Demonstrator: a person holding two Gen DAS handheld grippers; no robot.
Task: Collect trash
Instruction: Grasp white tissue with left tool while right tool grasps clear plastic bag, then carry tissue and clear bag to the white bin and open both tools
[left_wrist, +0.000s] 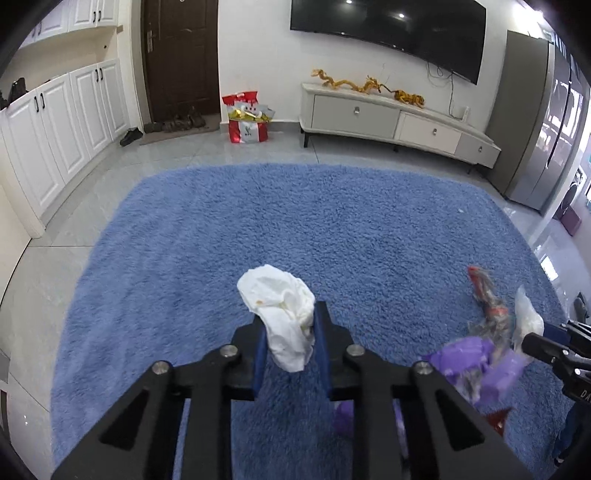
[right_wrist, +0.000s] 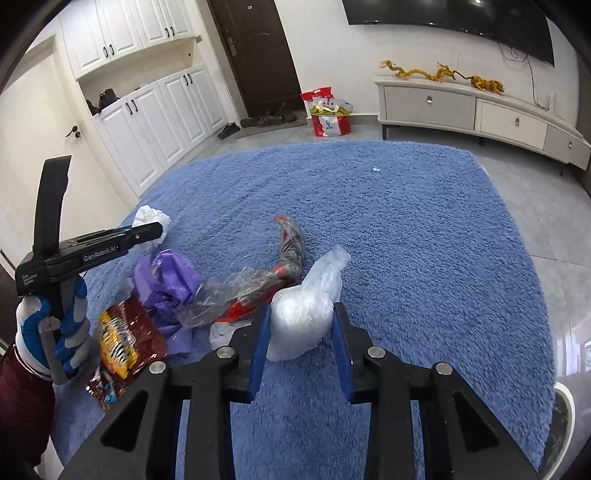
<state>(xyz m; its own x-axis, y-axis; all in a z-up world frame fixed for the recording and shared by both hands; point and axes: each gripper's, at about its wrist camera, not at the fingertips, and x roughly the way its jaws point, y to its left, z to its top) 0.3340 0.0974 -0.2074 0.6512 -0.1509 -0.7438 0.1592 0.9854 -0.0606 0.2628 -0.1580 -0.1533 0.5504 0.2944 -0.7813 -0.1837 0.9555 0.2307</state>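
Gripping crumpled white tissue (left_wrist: 286, 321), left gripper (left_wrist: 288, 345) stood clamped on it above blue rug (left_wrist: 332, 221). Right gripper (right_wrist: 301, 332) pinched clear plastic bag (right_wrist: 301, 317) on rug, just beside purple wrapper (right_wrist: 166, 280) and snack packet (right_wrist: 122, 339).

You see a shaggy blue rug (left_wrist: 295, 221), a crumpled white paper tissue (left_wrist: 280, 314), a clear, glossy plastic bag (right_wrist: 301, 321), and matt black gripper arms with blue pads (right_wrist: 258, 350).
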